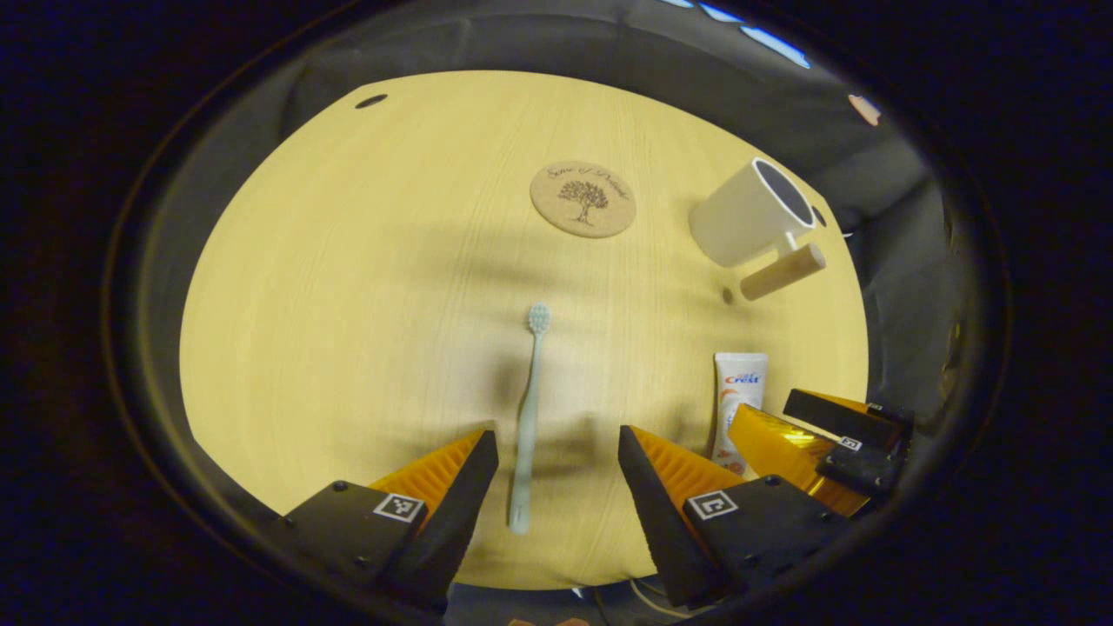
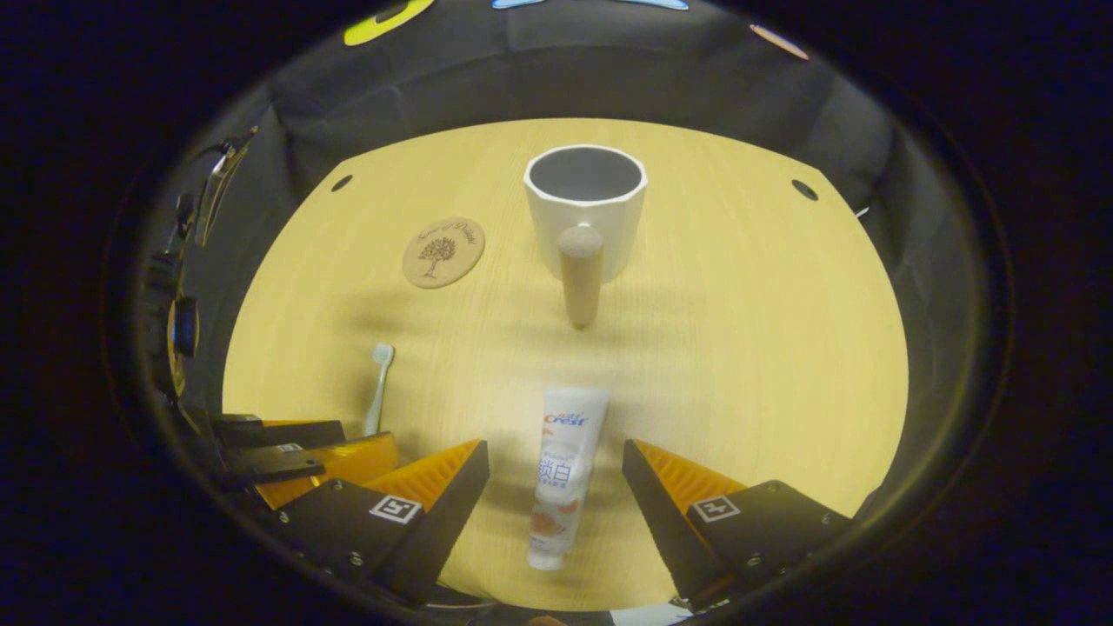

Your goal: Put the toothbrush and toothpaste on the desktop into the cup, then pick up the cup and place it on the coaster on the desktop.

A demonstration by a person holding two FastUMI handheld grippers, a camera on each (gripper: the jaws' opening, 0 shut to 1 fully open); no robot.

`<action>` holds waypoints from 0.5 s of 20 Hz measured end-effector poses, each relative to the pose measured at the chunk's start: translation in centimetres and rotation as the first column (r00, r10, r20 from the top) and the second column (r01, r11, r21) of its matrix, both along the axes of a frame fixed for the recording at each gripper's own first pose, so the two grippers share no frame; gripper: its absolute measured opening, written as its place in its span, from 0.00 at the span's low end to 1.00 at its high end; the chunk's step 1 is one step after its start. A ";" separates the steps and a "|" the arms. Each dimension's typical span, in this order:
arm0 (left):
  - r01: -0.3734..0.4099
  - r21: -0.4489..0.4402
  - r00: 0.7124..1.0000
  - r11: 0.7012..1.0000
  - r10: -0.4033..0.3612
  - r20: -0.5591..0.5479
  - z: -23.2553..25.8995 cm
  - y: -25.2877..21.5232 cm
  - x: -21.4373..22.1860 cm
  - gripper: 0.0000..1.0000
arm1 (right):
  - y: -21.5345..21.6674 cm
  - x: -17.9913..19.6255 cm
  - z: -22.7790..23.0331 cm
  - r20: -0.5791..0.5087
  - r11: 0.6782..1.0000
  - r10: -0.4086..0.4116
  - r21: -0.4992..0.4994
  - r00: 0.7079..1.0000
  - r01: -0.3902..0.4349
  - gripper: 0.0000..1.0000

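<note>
A pale green toothbrush lies flat on the wooden desktop, its handle end between the open fingers of my left gripper. The white toothpaste tube lies between the open fingers of my right gripper, cap end nearest me. Beyond it stands the white cup with a wooden handle pointing towards me. The round cork coaster sits to the cup's left. The left gripper view also has the tube, the cup, the coaster and the right gripper.
The desktop has small dark holes near its far corners. Black cloth walls close in behind the table. The left gripper is at the lower left of the right gripper view, beside the toothbrush head.
</note>
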State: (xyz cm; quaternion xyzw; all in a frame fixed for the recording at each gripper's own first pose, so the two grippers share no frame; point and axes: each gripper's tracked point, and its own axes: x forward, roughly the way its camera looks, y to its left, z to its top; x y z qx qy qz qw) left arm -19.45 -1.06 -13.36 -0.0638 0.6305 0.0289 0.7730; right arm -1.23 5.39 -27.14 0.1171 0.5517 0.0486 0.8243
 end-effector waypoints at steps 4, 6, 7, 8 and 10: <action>-0.004 0.009 0.998 1.000 0.004 -0.066 -0.3 0.4 -0.7 0.94 | 0.7 0.2 -1.1 -0.033 1.000 0.019 0.000 0.999 -0.019 0.97; -0.001 0.019 0.996 1.000 0.003 -0.090 -0.8 0.6 -0.8 0.94 | 1.0 0.3 -1.6 -0.043 1.000 0.027 -0.004 0.999 -0.027 0.96; 0.000 0.022 0.995 1.000 0.002 -0.096 -1.1 0.4 -0.9 0.93 | 1.0 0.2 -1.9 -0.051 1.000 0.030 -0.005 0.998 -0.030 0.97; 0.004 0.036 0.995 0.999 0.000 -0.103 -1.4 0.6 -1.0 0.95 | 1.0 0.3 -2.1 -0.058 0.999 0.032 -0.004 0.998 -0.033 0.97; 0.023 0.048 0.995 0.999 -0.018 -0.102 -1.5 0.7 -0.8 0.93 | 1.1 0.3 -2.6 -0.075 0.999 0.038 -0.005 0.996 -0.039 0.97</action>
